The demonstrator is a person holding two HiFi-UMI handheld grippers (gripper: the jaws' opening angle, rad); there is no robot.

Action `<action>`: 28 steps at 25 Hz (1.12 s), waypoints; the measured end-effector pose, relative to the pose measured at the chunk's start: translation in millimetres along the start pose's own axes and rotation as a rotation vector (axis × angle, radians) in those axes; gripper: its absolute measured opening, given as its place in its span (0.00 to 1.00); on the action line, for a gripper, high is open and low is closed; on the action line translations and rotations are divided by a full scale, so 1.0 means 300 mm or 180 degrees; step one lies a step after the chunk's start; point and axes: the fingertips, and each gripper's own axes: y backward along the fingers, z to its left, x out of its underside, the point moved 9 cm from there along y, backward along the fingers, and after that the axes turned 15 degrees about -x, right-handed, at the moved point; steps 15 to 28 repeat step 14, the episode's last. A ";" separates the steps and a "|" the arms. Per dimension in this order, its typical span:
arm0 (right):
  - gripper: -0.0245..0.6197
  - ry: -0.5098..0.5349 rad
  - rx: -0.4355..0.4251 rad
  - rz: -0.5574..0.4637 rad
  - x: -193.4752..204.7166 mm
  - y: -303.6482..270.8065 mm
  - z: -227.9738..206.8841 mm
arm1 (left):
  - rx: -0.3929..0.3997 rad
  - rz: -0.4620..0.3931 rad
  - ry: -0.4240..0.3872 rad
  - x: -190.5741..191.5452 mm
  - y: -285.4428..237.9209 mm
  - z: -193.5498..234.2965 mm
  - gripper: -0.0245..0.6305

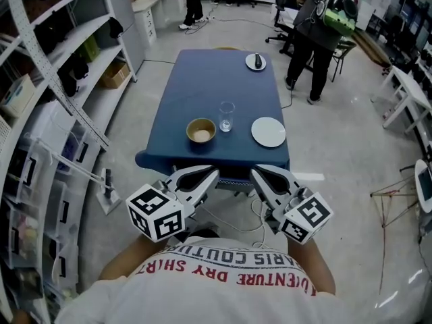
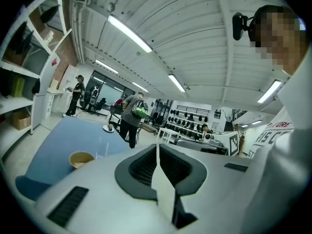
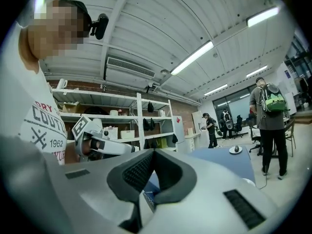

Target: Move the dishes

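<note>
On the blue table (image 1: 202, 86) stand a tan bowl (image 1: 201, 131), a clear glass (image 1: 226, 115) and a white plate (image 1: 268, 131) in a row near the front edge. At the far end sits a small plate (image 1: 255, 61) with a dark object on it. My left gripper (image 1: 213, 173) and right gripper (image 1: 256, 173) are held side by side before the table's near edge, short of the dishes, both shut and empty. The left gripper view shows its jaws (image 2: 157, 147) meeting, with the bowl (image 2: 81, 158) beyond. In the right gripper view the right gripper (image 3: 153, 152) has its jaws together.
Metal shelving (image 1: 47, 113) lines the left side. A person with a backpack (image 1: 317, 25) stands by the table's far right corner. White desks (image 1: 405, 93) stand at the right, and cables (image 1: 229, 218) lie on the floor under the table's near edge.
</note>
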 end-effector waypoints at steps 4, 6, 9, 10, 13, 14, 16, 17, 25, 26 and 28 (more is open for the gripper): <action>0.07 0.0044 0.0017 -0.0014 -0.019 0.012 0.008 | 0.0017 -0.0030 -0.0035 -0.013 0.005 -0.013 0.10; 0.07 0.0043 0.0023 -0.0020 -0.028 0.018 0.008 | 0.0015 -0.0021 -0.0057 -0.017 0.006 -0.020 0.10; 0.07 0.0017 0.0022 -0.0044 -0.039 0.031 0.002 | 0.0009 -0.0032 -0.0100 -0.028 -0.002 -0.032 0.10; 0.07 0.0005 0.0021 -0.0047 -0.040 0.036 0.000 | 0.0003 -0.0039 -0.0102 -0.031 -0.005 -0.035 0.10; 0.07 -0.0033 0.0022 -0.0028 -0.039 0.049 -0.001 | -0.0004 -0.0039 -0.0098 -0.033 -0.013 -0.044 0.10; 0.07 -0.0045 0.0023 -0.0018 -0.039 0.054 0.000 | -0.0003 -0.0036 -0.0098 -0.033 -0.015 -0.047 0.10; 0.07 -0.0045 0.0023 -0.0018 -0.039 0.054 0.000 | -0.0003 -0.0036 -0.0098 -0.033 -0.015 -0.047 0.10; 0.07 -0.0045 0.0023 -0.0018 -0.039 0.054 0.000 | -0.0003 -0.0036 -0.0098 -0.033 -0.015 -0.047 0.10; 0.07 -0.0045 0.0023 -0.0018 -0.039 0.054 0.000 | -0.0003 -0.0036 -0.0098 -0.033 -0.015 -0.047 0.10; 0.07 -0.0045 0.0023 -0.0018 -0.039 0.054 0.000 | -0.0003 -0.0036 -0.0098 -0.033 -0.015 -0.047 0.10; 0.07 -0.0045 0.0023 -0.0018 -0.039 0.054 0.000 | -0.0003 -0.0036 -0.0098 -0.033 -0.015 -0.047 0.10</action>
